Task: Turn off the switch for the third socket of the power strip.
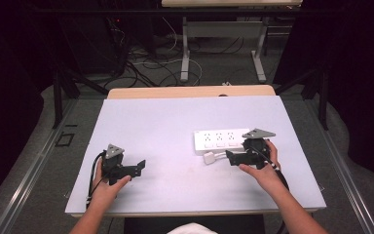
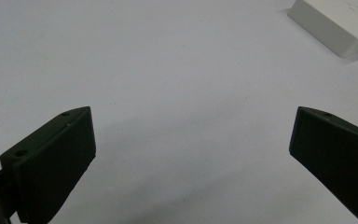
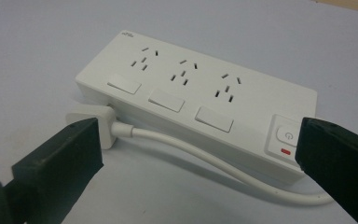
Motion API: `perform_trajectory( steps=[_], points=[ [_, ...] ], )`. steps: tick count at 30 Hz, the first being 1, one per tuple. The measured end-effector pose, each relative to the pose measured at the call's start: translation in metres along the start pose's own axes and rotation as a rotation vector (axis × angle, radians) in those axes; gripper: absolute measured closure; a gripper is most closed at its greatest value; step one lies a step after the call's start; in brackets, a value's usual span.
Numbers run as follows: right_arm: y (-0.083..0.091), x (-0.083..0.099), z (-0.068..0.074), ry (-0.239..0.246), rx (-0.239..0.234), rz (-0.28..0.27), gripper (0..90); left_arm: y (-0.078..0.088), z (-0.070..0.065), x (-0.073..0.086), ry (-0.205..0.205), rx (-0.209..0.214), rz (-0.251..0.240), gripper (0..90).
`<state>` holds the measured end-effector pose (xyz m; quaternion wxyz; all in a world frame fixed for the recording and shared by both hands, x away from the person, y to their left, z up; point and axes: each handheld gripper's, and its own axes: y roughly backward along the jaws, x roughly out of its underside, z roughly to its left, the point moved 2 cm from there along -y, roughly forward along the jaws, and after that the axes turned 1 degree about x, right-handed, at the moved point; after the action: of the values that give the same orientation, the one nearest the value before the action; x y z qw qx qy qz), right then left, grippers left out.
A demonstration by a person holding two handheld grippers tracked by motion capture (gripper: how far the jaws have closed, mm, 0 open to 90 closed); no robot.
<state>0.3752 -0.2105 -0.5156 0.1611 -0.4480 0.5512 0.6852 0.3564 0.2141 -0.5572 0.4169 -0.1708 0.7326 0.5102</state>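
The white plastic three-socket power strip (image 3: 200, 100) lies on the right half of the pale bench (image 1: 165, 126), its white plug (image 3: 95, 122) and cord (image 3: 200, 161) loose on its near side. The right tool (image 1: 234, 158) hovers just beside the plug, jaws spread, gripping nothing. The left tool (image 1: 137, 167), also spread and empty, waits well apart at near left. Judging by this, nothing is grasped yet; picking up and plugging in remain.

The power strip (image 3: 200, 100) is white, with three white rocker switches and a white power button (image 3: 286, 136) that has a small red mark under it. Its cable (image 3: 205, 156) and plug (image 3: 98, 121) are white too. The table top (image 1: 165, 126) is pale lavender-grey. Both the left gripper (image 1: 126, 168) and the right gripper (image 1: 241, 156) are black, each with a grey plate.
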Motion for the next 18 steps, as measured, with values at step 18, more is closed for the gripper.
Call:
perform_trajectory(
  steps=[18],
  points=[
    [-0.008, -0.015, 0.008, -0.001, -0.029, 0.031, 15.3, 0.0, 0.002, 0.0, 0.008, -0.003, -0.005, 0.5]
  ],
)
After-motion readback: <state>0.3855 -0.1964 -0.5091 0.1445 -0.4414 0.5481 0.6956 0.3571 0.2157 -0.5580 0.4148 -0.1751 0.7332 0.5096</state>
